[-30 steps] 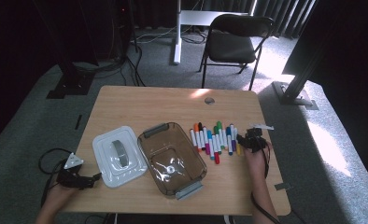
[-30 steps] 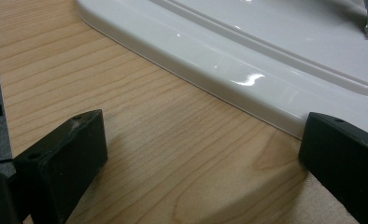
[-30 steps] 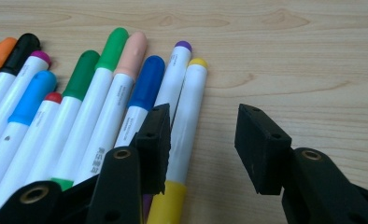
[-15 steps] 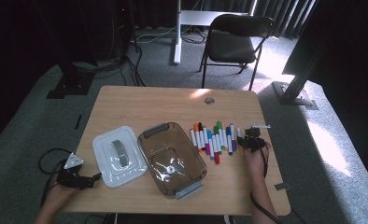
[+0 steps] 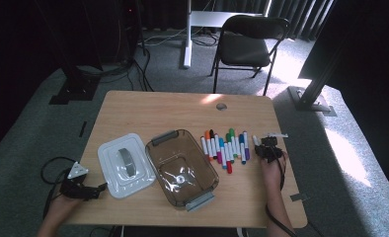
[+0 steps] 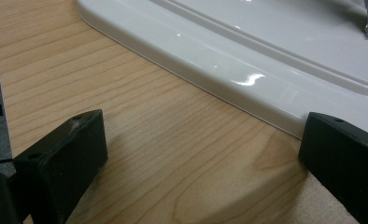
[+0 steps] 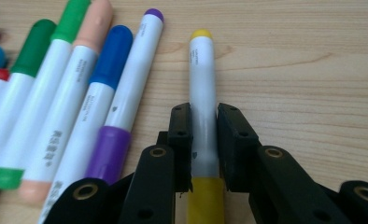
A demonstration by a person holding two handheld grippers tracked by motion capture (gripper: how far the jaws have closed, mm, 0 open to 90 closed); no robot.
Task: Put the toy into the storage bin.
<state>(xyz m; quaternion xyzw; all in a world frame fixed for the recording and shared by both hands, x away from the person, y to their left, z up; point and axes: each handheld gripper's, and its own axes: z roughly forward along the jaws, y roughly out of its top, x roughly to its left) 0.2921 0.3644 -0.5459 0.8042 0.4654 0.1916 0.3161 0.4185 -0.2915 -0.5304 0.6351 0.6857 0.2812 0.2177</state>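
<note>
My right gripper [image 7: 204,112] is shut on a white marker with a yellow cap [image 7: 203,79]. Its jaws have just been closing, and the pads now press both sides of the barrel. The marker lies flat on the wooden table [image 5: 148,111], just right of a row of several coloured markers [image 5: 227,145]. From above, the right gripper [image 5: 269,147] sits at that row's right end. At the table's front left corner, my left gripper [image 5: 95,189] is open. Its jaws [image 6: 203,126] straddle bare wood beside the white lid [image 6: 247,51].
A clear brown plastic container [image 5: 153,150] with grey handles stands in the middle, with the white lid [image 5: 108,153] to its left. In the right gripper view a purple-capped marker [image 7: 126,93] lies close to the left of the held one. A black chair [image 5: 247,44] stands beyond the table.
Both hands keep their places. From above, the right jaws look slightly narrower around the yellow marker. Nothing else has moved.
</note>
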